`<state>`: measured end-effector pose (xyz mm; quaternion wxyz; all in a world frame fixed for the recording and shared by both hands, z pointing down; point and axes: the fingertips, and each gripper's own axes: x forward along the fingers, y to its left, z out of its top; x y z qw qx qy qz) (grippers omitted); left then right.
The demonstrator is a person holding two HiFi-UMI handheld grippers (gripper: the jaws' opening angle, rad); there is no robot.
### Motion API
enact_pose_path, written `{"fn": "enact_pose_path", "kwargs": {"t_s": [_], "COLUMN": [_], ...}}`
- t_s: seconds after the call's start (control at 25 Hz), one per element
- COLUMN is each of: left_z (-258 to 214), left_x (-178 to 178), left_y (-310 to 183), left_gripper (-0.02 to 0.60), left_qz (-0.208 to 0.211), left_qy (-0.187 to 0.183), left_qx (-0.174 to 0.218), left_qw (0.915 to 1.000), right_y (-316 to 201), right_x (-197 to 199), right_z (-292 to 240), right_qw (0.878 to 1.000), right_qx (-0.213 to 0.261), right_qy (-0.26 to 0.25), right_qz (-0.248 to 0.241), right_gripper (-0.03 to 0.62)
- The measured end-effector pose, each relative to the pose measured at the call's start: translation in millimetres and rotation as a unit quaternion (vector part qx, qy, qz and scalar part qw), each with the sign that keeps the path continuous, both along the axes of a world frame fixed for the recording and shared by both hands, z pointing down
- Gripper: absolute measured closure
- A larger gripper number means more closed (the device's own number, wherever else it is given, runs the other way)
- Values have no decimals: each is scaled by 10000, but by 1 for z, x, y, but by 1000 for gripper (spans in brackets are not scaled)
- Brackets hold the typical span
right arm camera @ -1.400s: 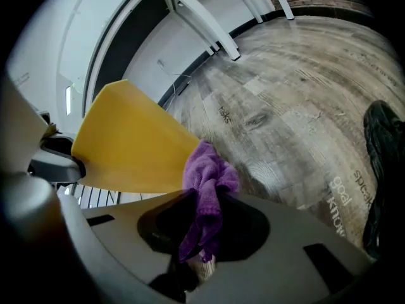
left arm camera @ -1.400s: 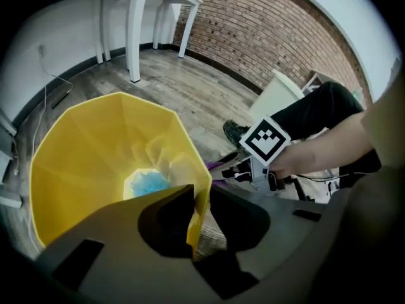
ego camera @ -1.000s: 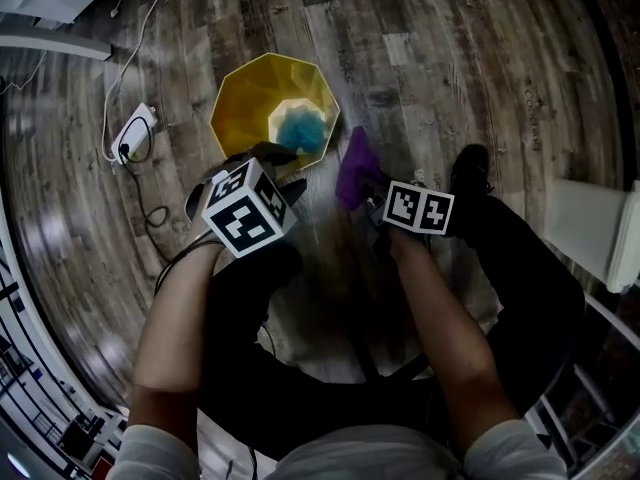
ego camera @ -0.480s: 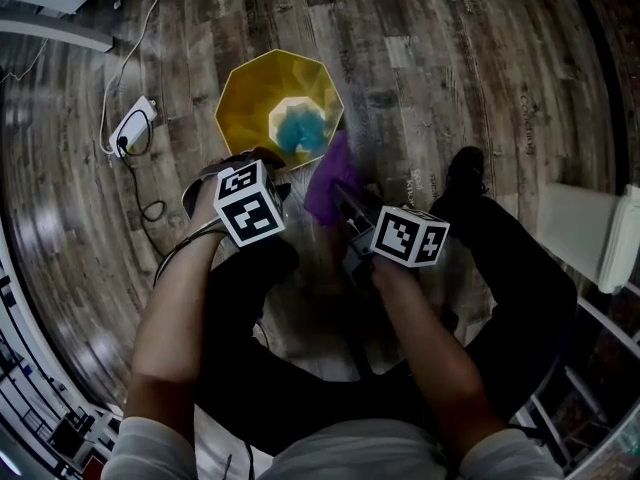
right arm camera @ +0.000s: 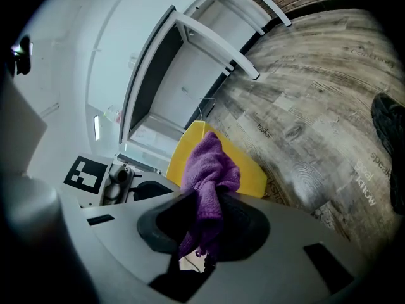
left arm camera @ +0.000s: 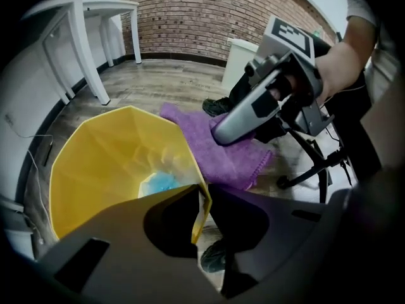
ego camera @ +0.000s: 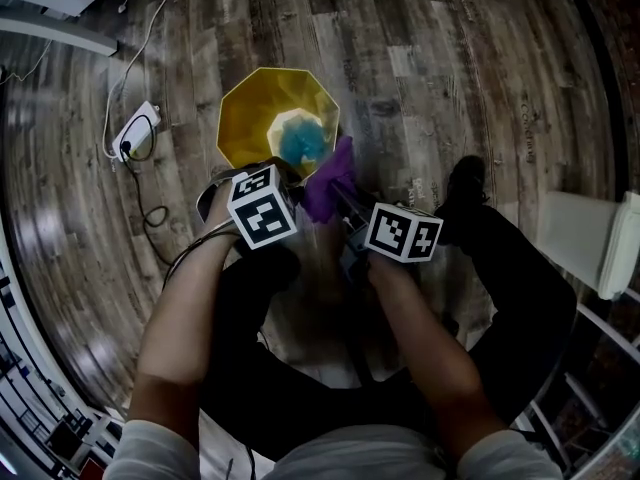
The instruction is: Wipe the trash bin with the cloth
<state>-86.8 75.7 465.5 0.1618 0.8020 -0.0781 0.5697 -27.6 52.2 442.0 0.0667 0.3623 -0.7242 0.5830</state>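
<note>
Left gripper view: my left fingers point(left arm camera: 247, 220) are closing on the yellow trash bin point(left arm camera: 107, 163) rim at six o'clock. My right fingers point(right arm camera: 247, 227) pinch the purple cloth point(right arm camera: 205, 170). Next, probably, wiping the wall.

The right gripper point(right arm camera: 201, 230) clamps its fingers point(right arm camera: 286, 236) on the purple cloth point(right arm camera: 209, 170), bunched before the yellow trash bin point(right arm camera: 252, 175).

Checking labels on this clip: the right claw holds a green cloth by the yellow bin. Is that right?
Not quite. The cloth is purple, not green, as the right gripper view shows. The rest stands: the right claw holds it by the yellow bin.
</note>
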Motion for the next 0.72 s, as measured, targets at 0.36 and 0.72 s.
{"fn": "enact_pose_path", "kwargs": {"t_s": [0.36, 0.72], "left_z": [3, -3], "left_x": [1, 13], "left_y": [4, -3], "left_gripper": [532, 531], "left_qz": [-119, -219], "left_qy": [141, 302], "left_qx": [-169, -178], "left_qw": [9997, 9991], "right_y": [-1, -3], "right_x": [-7, -5], "right_z": [20, 48], "right_qw": [9998, 9988], "right_qx": [-41, -160], "right_qy": [140, 350], "right_qz": [-154, -297], "right_gripper": [505, 505]}}
